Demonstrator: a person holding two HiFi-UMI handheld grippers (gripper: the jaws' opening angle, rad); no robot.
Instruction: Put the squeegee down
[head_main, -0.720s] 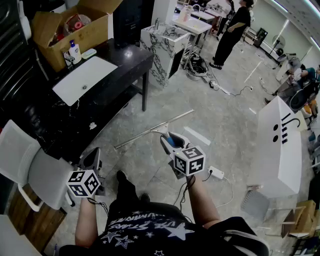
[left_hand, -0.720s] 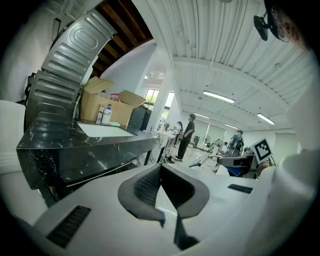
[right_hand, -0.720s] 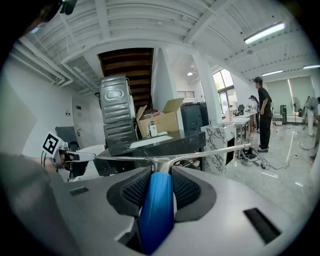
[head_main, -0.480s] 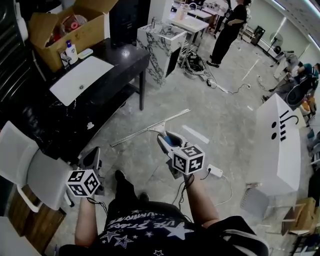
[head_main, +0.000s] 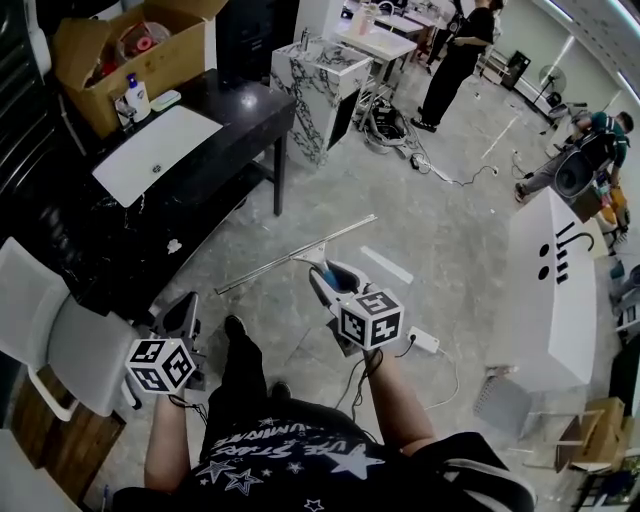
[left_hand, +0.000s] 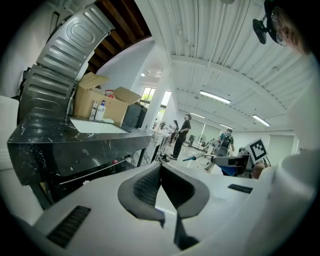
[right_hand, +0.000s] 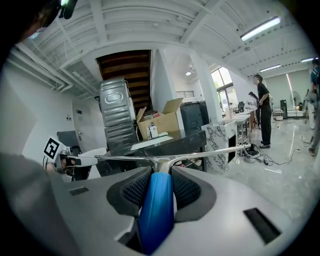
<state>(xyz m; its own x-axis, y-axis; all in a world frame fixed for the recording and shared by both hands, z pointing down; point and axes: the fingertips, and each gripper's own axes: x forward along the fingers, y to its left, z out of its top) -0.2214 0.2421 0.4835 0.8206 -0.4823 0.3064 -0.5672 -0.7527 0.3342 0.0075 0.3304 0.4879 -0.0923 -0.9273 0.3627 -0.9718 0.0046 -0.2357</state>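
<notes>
Grey-padded left gripper (head_main: 183, 318) hung empty, its jaws pressed together. On the right gripper (head_main: 327, 283), jaws clenched the blue handle of the long metal-bladed squeegee (head_main: 280, 263), blade crosswise just beyond them. It looked light, stiff and front-heavy, best held by that handle.

Left tool (left_hand: 160, 172) closed, right tool (right_hand: 159, 176) clamped.

Blue-handled squeegee (head_main: 290, 258), long metal blade horizontal, held aloft.

Two grippers: left gripper (head_main: 185, 318) and right gripper (head_main: 322, 274). One squeegee (head_main: 290, 257). Far left: one cardboard box (head_main: 95, 45), one black table (head_main: 235, 118). Near left: one white chair (head_main: 48, 338). Far right: two people, one standing (head_main: 462, 50), one crouching (head_main: 590, 142).
</notes>
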